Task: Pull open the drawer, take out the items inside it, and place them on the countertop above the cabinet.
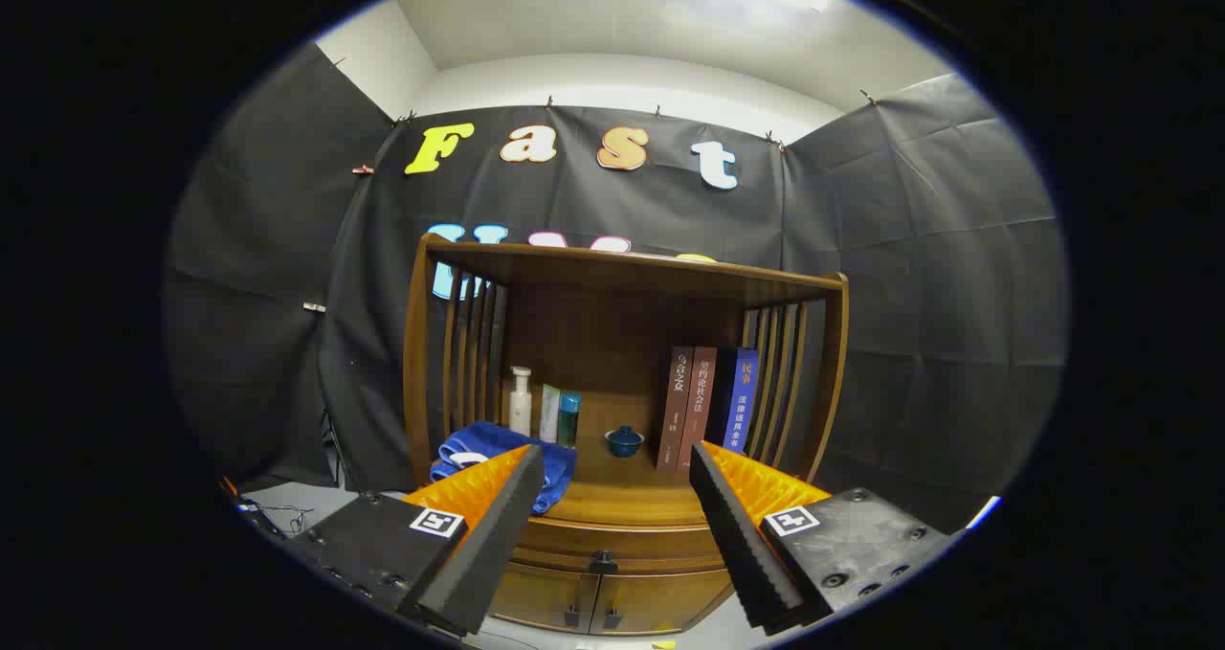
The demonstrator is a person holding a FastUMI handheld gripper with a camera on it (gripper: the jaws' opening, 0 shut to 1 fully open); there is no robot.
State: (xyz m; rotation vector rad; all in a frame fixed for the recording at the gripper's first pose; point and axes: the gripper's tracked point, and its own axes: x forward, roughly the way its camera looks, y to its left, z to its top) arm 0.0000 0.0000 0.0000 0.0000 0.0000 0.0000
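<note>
One wooden cabinet stands against the booth wall, with slatted sides, a top shelf and a countertop below it. Under the countertop sits one drawer with a dark knob, shut, just ahead of and between the fingers; beneath it are two small doors. The gripper has its two fingers spread wide apart, holding nothing. On the countertop lies one blue towel at the left, partly behind the left finger. Three books stand upright at the right. Three bottles stand at the back left. One small blue lidded cup sits between bottles and books.
</note>
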